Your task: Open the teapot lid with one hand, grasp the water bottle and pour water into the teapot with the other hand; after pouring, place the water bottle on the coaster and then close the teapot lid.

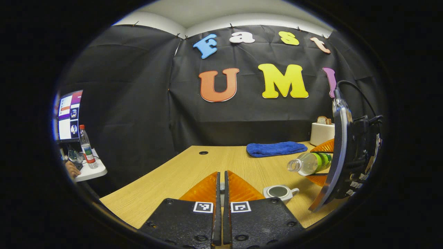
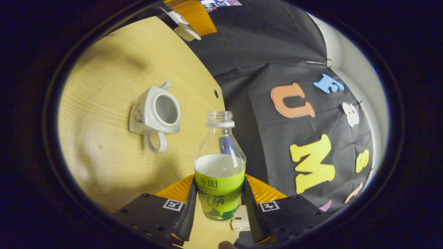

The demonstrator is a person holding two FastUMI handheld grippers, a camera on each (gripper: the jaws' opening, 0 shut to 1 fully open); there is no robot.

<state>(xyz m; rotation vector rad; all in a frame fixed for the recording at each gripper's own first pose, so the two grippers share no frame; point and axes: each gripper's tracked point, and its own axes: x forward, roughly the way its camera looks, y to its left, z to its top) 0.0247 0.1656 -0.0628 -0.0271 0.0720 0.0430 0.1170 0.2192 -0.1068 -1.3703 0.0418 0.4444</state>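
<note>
Pale wood grain runs across the wooden table [image 1: 193, 166], and on it sits the small white ceramic teapot [image 1: 279, 192] with its lid off, mouth open and dark inside. From the right gripper view that same teapot [image 2: 154, 114] stands below and to the left of the bottle, handle and spout both plain to see. The right gripper [image 2: 218, 204] has both fingers clamped on the clear plastic water bottle with a green label [image 2: 220, 173], pressing either side of the label, cap off, liquid filling the lower part. In the left gripper view the bottle [image 1: 309, 163] lies tipped nearly flat, its open neck pointing toward the teapot and hanging above and just to the right of it, not yet over the mouth. The left gripper [image 1: 222, 188] has its fingers drawn close together, with something small and pale wedged between them; what it is, hard to tell. Farther back lie a folded blue cloth [image 1: 276, 148] and a white toaster holding bread [image 1: 322, 133].
</note>
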